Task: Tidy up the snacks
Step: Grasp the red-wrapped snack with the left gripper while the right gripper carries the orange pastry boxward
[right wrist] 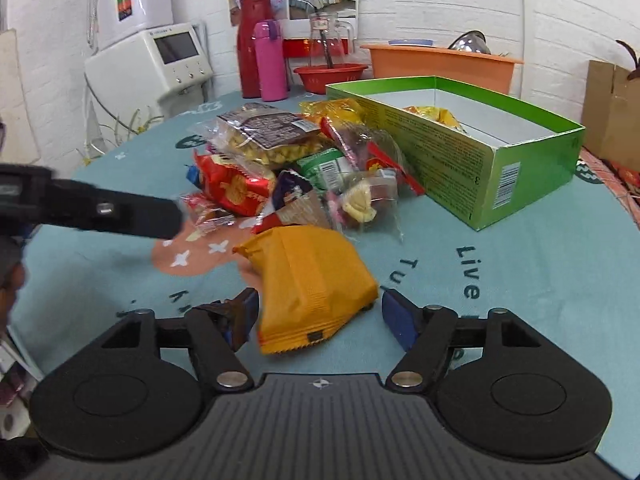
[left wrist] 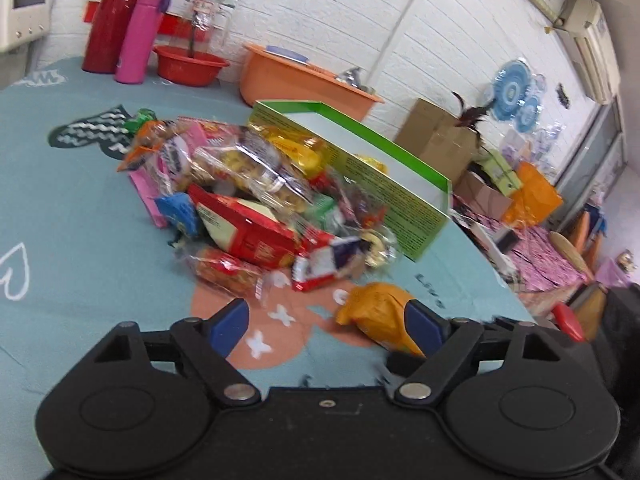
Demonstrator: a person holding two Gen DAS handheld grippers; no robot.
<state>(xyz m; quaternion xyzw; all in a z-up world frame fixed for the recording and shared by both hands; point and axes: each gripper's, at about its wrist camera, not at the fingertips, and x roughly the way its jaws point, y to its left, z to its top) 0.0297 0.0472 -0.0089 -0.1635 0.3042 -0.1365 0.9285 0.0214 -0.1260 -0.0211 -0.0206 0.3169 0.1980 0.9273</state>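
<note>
A heap of snack packets (left wrist: pixel 256 200) (right wrist: pixel 288 164) lies on the blue tablecloth beside an open green box (left wrist: pixel 400 204) (right wrist: pixel 532 164). One yellow packet (right wrist: pixel 438 115) lies inside the box. An orange packet (right wrist: pixel 308 280) (left wrist: pixel 372 312) lies apart from the heap, nearer to me. My right gripper (right wrist: pixel 322 318) is open, its blue fingers on either side of the orange packet's near end. My left gripper (left wrist: pixel 326 326) is open and holds nothing. It hovers short of the heap, with the orange packet partly behind its right finger. In the right wrist view the left gripper (right wrist: pixel 120 212) shows as a dark blur at the left.
At the table's far edge stand a red flask (right wrist: pixel 252 48), a pink bottle (right wrist: pixel 270 66), a red bowl (right wrist: pixel 330 76) and a glass jug (right wrist: pixel 330 40). An orange tub (right wrist: pixel 440 66) sits behind the box. Cardboard boxes (left wrist: pixel 436 136) stand off the table's right side.
</note>
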